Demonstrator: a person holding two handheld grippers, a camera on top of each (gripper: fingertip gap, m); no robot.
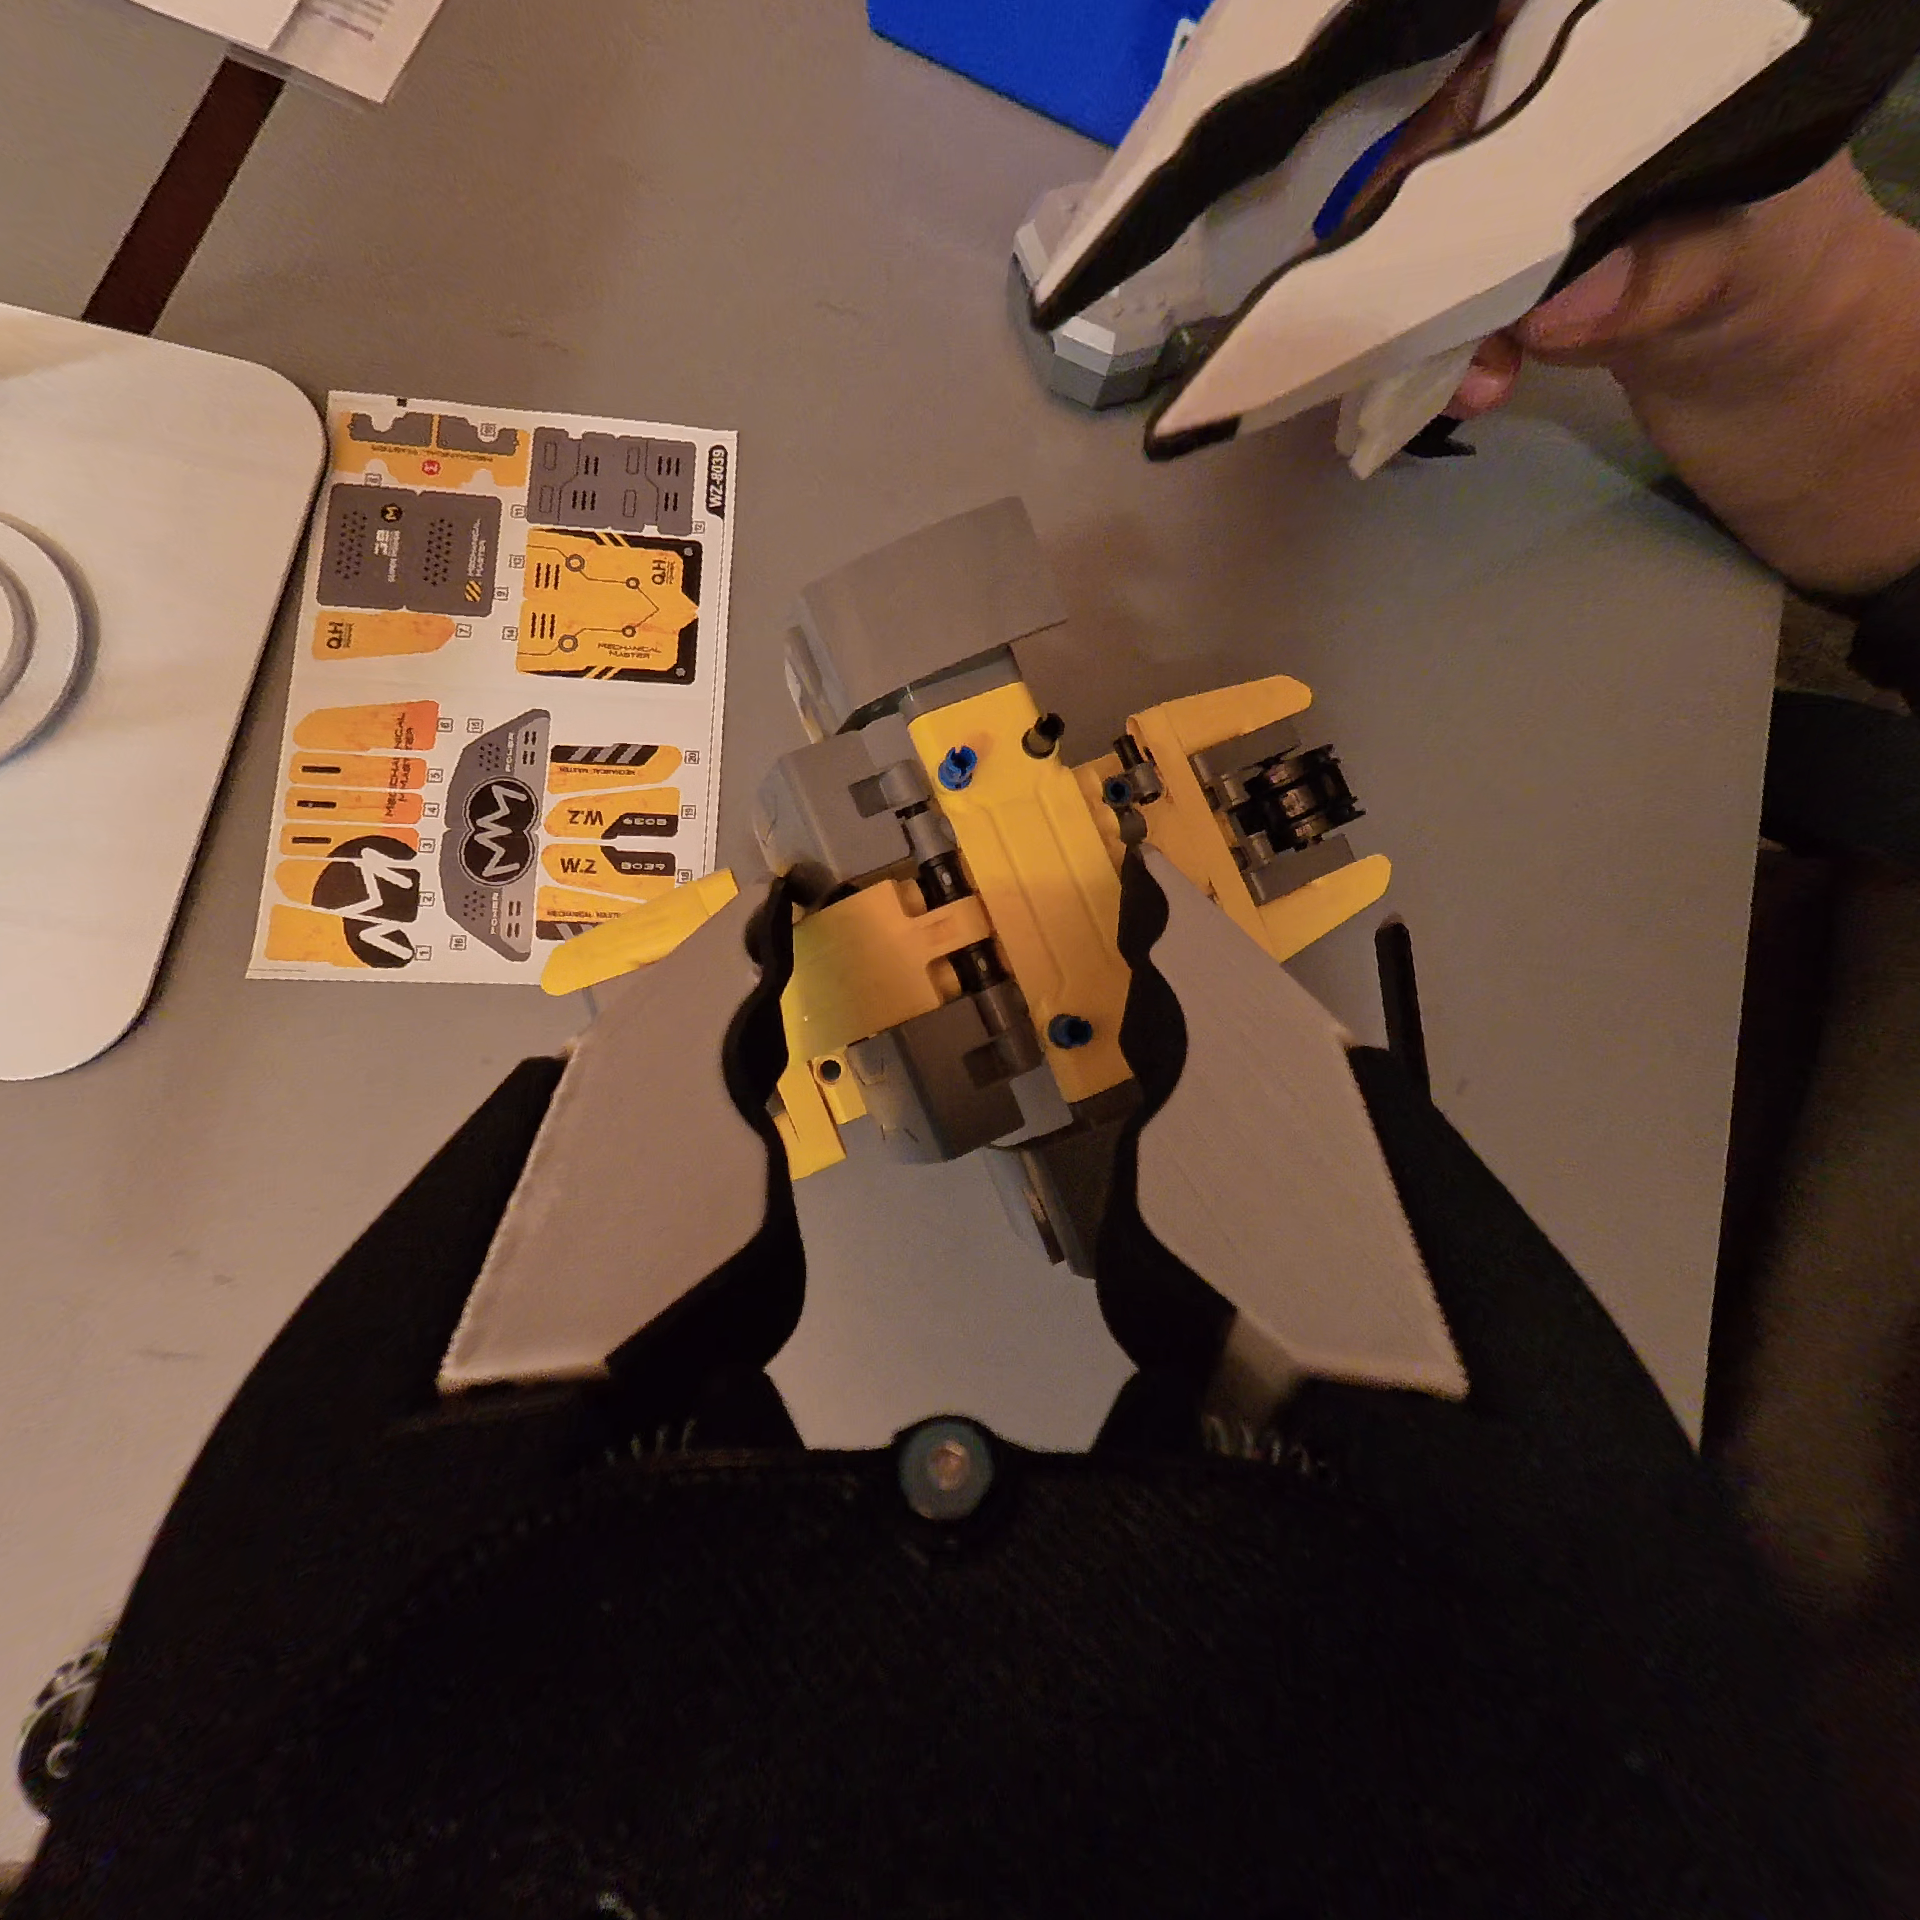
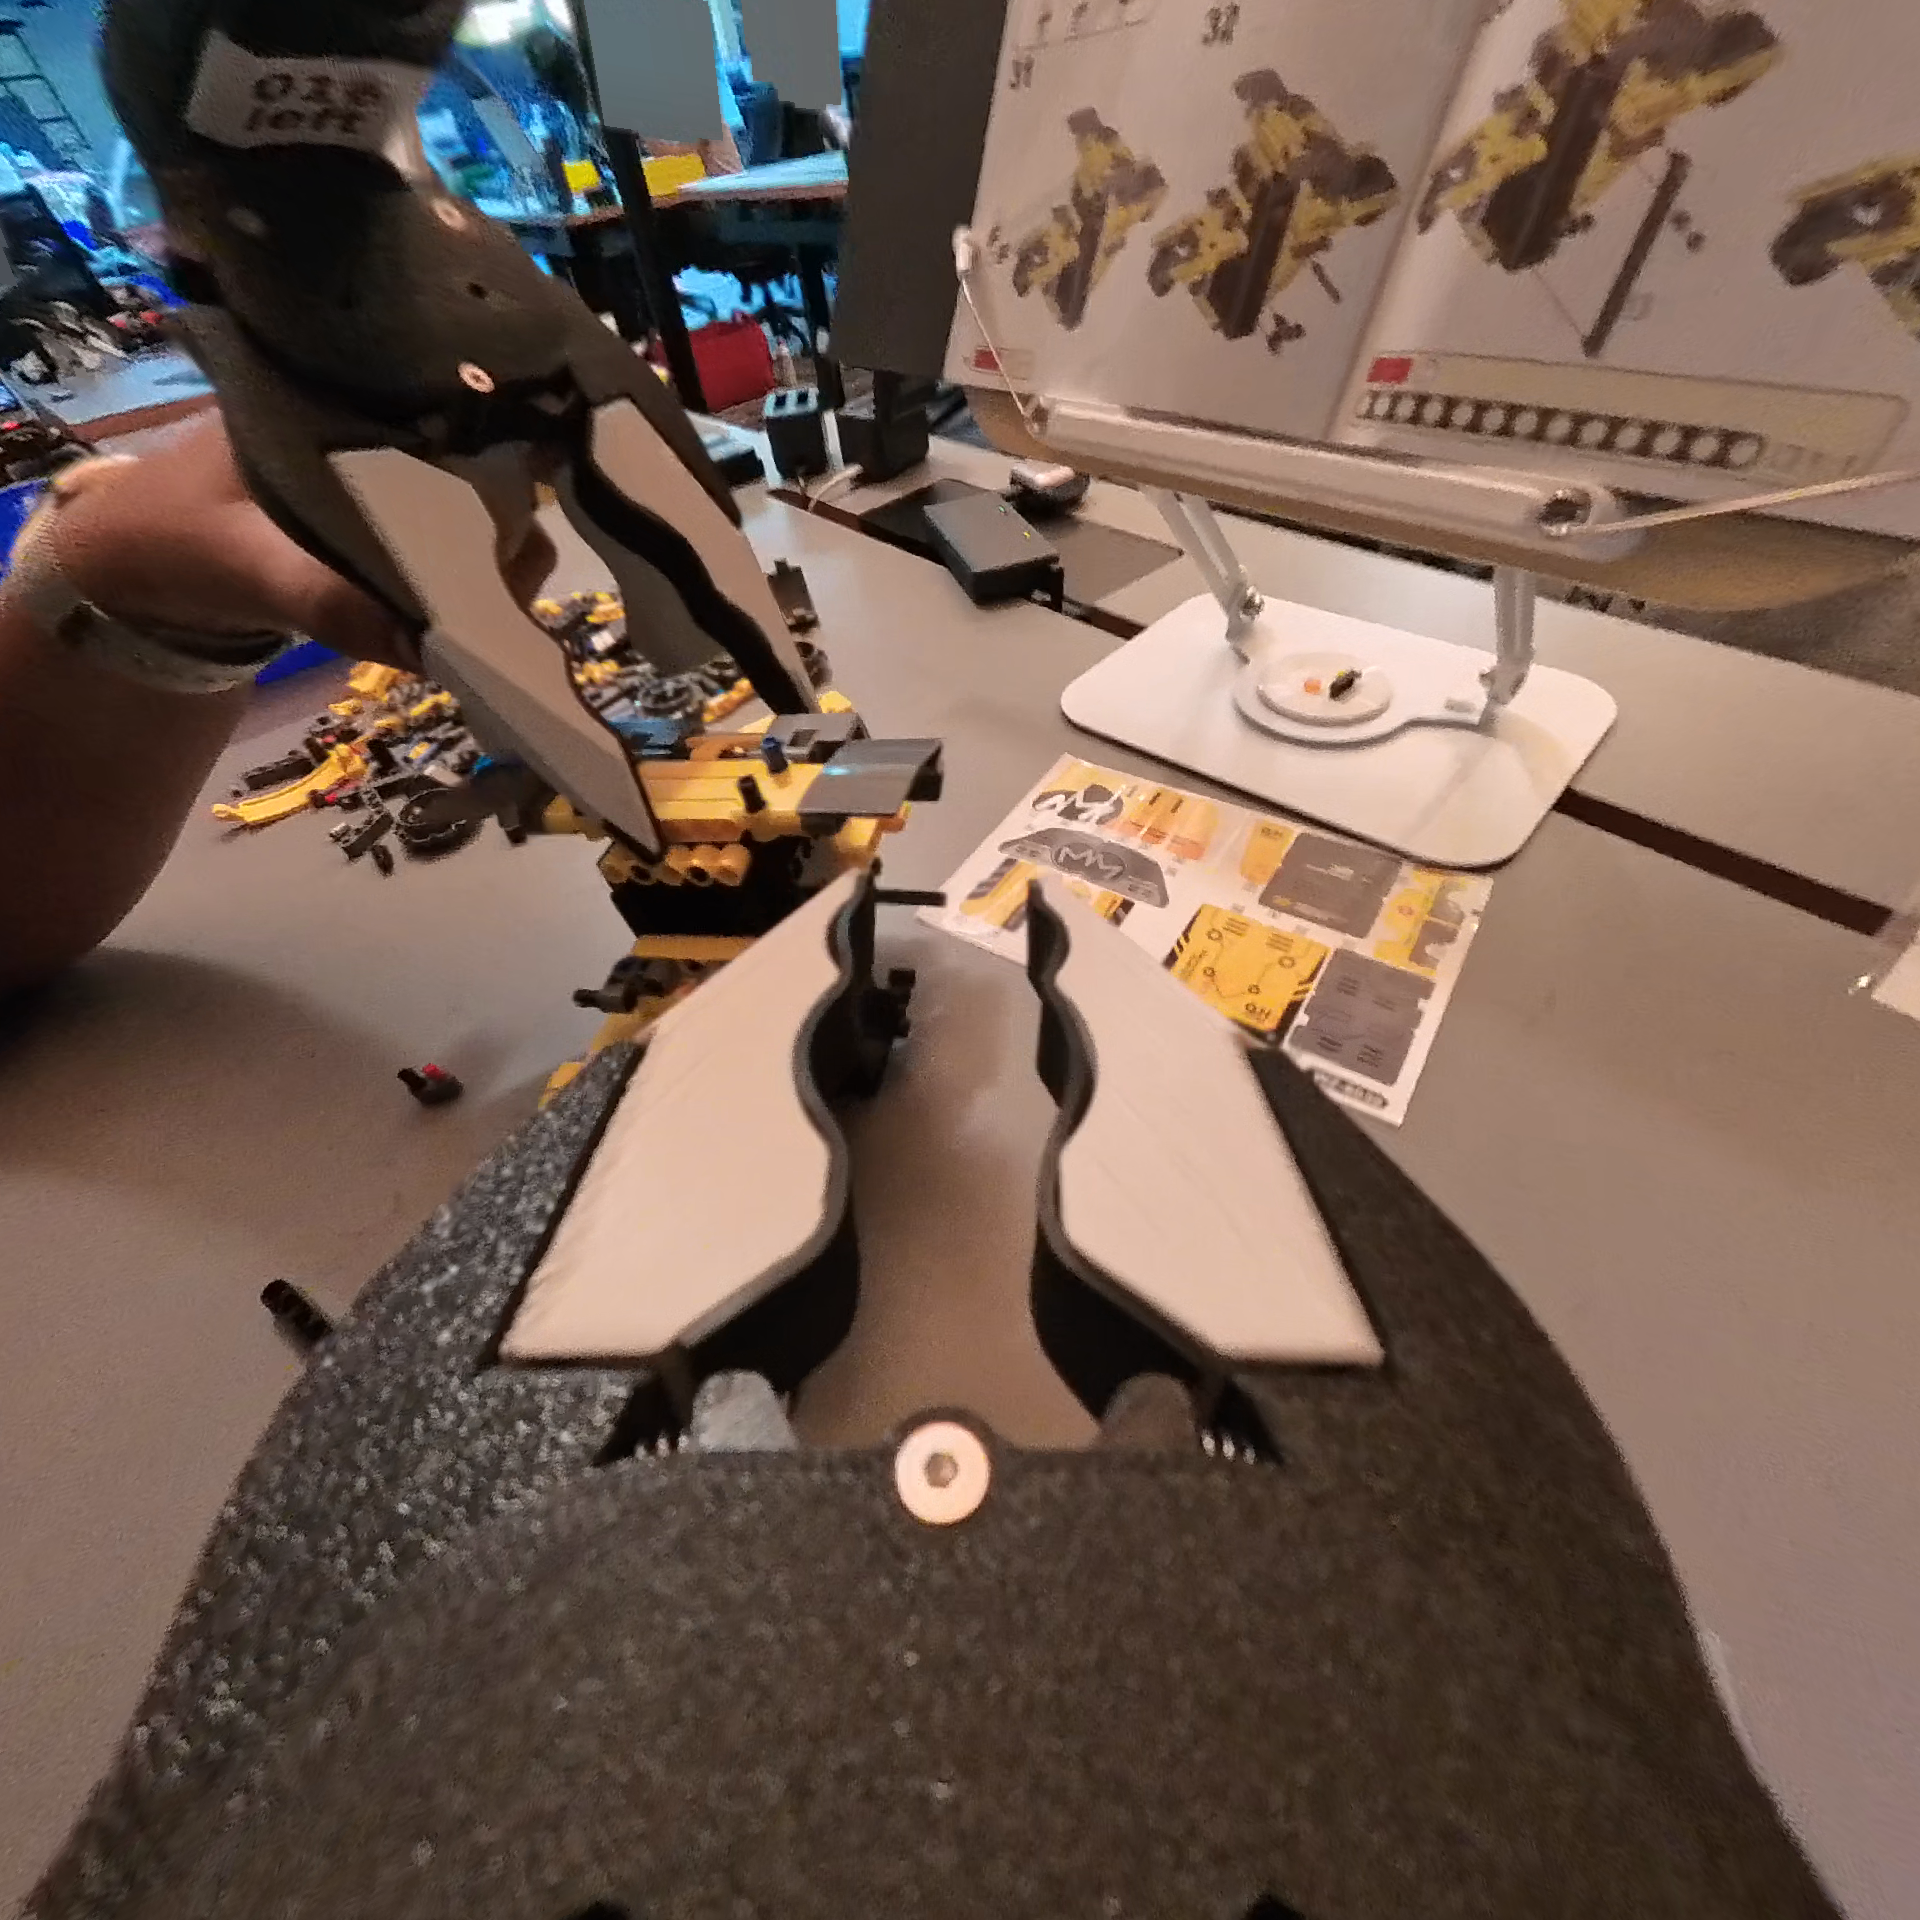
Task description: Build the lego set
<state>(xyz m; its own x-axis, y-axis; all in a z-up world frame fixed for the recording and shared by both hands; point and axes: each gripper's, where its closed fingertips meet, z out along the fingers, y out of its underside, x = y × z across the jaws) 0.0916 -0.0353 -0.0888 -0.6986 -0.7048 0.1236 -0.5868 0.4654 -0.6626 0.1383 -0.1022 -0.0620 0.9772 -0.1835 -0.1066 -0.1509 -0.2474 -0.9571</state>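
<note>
**Two handheld grippers at a yellow-and-grey brick model on a grey table**

Landmark: the brick model (image 1: 997,914), a yellow and grey build with black and blue pins, standing on the grey table (image 1: 1507,1039). All places below are given from it.

- Left gripper (image 1: 945,904): comes down onto the model from above, its two grey fingers pressed against opposite sides of the yellow body. Jaws narrowed onto the model, holding it.
- Right gripper (image 2: 945,894): low at the model's foot, its left finger (image 2: 727,1091) lying against the lower black and yellow part, its right finger clear of it. Jaws parted to a moderate gap with nothing between the tips. In the left wrist view it shows beyond the model, held by a person's hand (image 1: 1683,343).
- Sticker sheet (image 1: 499,686): flat on the table just beside the model, printed with yellow, orange and grey shapes. One yellow prong of the model reaches over its edge.
- White stand (image 2: 1340,727): beyond the sticker sheet, farther from the model; it bears an open instruction booklet (image 2: 1455,208).
- Loose brick parts (image 2: 416,748): a yellow and black scatter behind the model, on the side away from the sheet.
- Small black and red piece (image 2: 429,1083): alone on the table near the model's base.
- Blue bin (image 1: 1039,52): well apart from the model, behind the right gripper.
</note>
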